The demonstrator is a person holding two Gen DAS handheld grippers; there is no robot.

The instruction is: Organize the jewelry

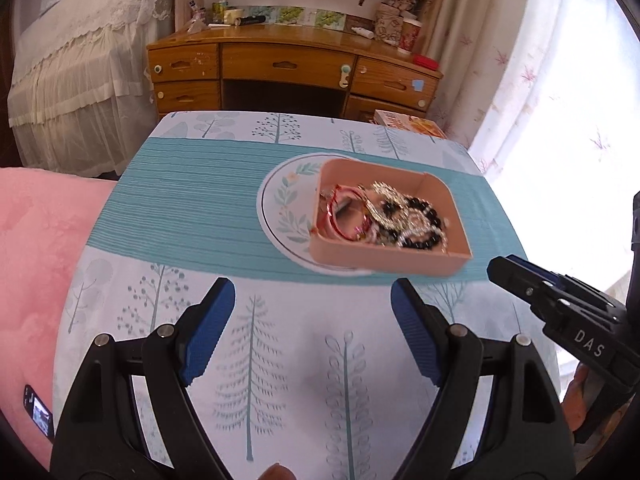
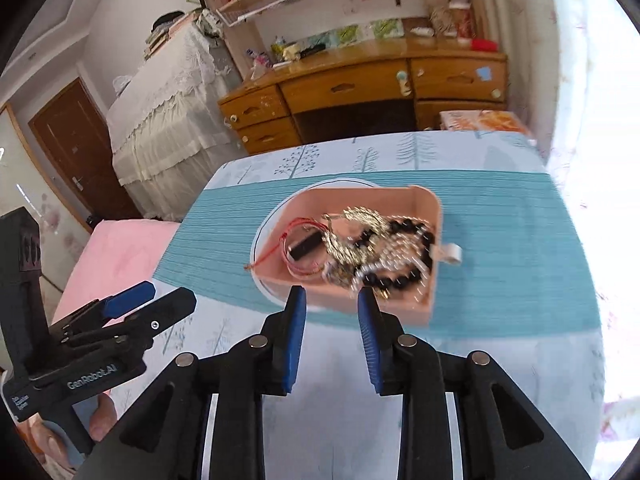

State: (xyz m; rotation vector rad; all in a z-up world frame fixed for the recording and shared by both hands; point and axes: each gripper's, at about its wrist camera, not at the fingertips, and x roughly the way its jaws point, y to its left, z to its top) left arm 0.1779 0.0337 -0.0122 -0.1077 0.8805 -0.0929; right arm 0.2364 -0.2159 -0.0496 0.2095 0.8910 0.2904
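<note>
A pink box (image 1: 384, 258) holds a tangle of jewelry (image 1: 384, 216): red cords, silver chains and a black bead bracelet. It rests partly on a white plate (image 1: 280, 204) with a leaf pattern. My left gripper (image 1: 312, 300) is open and empty, above the tablecloth in front of the box. In the right wrist view my right gripper (image 2: 331, 298) is open and empty, its fingertips (image 2: 298, 300) just short of the near wall of the box (image 2: 400, 308). The jewelry (image 2: 368, 248) lies inside the box. Each gripper shows in the other's view, the right (image 1: 516, 268) and the left (image 2: 160, 300).
The table has a tree-print cloth with a teal band (image 1: 180, 208). A pink cushion (image 1: 36, 264) lies at the left with a phone (image 1: 38, 410) on it. A wooden desk (image 1: 288, 68), a lace-covered bed (image 1: 72, 80) and a curtained window (image 1: 560, 80) stand behind.
</note>
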